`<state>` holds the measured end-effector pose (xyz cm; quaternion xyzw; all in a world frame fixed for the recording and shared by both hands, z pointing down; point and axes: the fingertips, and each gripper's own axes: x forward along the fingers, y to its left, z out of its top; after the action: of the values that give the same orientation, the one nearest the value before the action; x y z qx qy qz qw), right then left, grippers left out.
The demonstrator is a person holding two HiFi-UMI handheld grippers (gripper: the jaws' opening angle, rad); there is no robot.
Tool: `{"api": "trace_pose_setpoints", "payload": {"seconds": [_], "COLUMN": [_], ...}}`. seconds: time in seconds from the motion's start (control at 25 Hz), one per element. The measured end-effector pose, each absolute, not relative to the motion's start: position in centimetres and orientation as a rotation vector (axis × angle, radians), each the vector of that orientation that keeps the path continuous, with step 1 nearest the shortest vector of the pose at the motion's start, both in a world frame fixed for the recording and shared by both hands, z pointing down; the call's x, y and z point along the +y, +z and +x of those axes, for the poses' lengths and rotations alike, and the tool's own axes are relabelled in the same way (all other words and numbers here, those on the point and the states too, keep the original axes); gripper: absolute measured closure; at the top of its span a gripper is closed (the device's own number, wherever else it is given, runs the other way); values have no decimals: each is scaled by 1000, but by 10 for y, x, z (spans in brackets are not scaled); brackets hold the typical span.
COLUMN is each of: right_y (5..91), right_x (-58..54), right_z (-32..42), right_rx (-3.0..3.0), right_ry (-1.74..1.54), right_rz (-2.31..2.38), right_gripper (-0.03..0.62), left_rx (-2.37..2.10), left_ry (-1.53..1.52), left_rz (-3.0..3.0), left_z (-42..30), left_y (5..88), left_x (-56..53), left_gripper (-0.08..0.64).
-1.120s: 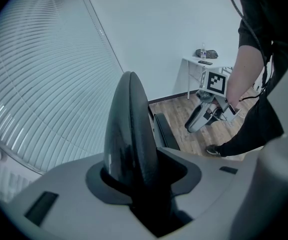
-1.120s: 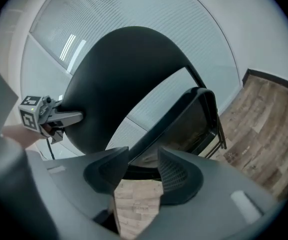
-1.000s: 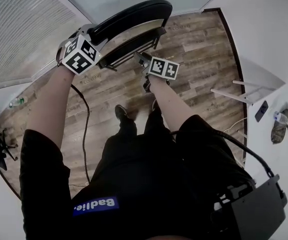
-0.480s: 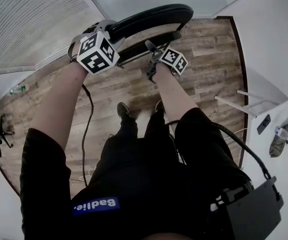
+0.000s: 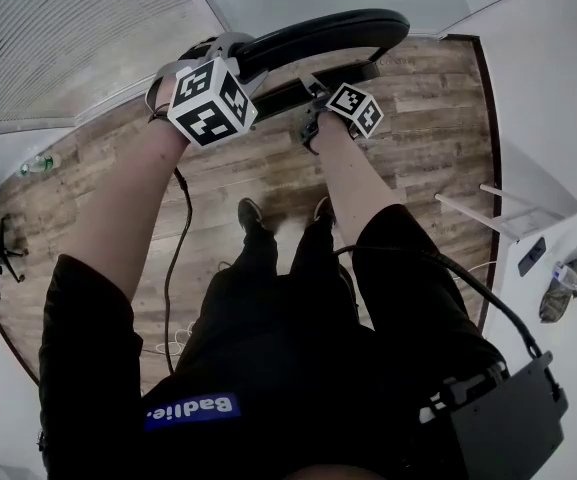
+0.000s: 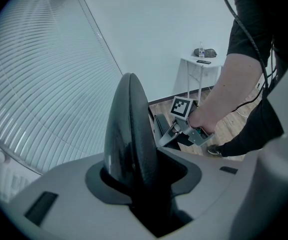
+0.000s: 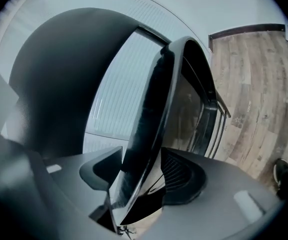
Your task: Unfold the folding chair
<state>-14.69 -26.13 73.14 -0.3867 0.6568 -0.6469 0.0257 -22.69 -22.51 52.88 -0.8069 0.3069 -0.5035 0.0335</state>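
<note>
The folding chair stands folded on the wood floor, its black padded backrest (image 5: 318, 33) at the top and its seat (image 5: 288, 93) just below. My left gripper (image 5: 233, 56) is shut on the backrest's left end. In the left gripper view the backrest (image 6: 129, 134) fills that gripper (image 6: 139, 184). My right gripper (image 5: 314, 90) is at the seat's edge, also seen as the right gripper (image 6: 167, 134) in the left gripper view. The thin seat edge (image 7: 148, 124) runs between the open jaws of the right gripper (image 7: 134, 184), with a gap beside the ribbed pad.
Window blinds (image 5: 48, 38) run along the far left wall. A white side table (image 5: 488, 203) with small items stands at the right. A black cable (image 5: 173, 258) trails over the floor beside the person's feet (image 5: 251, 213). A bottle (image 5: 38, 163) lies at the left.
Both grippers and the chair top have shifted right and up in the head view. The right gripper has rolled and slid along the seat's edge.
</note>
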Motion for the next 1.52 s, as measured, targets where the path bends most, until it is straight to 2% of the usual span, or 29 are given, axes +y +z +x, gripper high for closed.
{"api": "trace_pose_setpoints", "payload": {"seconds": [0.44,0.92,1.52], "right_y": [736,778,838], "right_x": [-230,-161,-80], "right_z": [-125,-64,-1], "right_rx": [1993,1865,1724], "right_ry": [-1973,-2055,-2135], "right_rz": [-1133,-1179,-1191], "right_gripper": [399,451,422], "left_rx": [935,927,891], "left_ry": [-1548,-1563,-1551], "left_rz": [-2502,-2538,-2628], "left_z": [-219,-200,-191], "left_y": [534,555,567], "left_x": [-213,-194,-175], "left_gripper": [408,408,408]}}
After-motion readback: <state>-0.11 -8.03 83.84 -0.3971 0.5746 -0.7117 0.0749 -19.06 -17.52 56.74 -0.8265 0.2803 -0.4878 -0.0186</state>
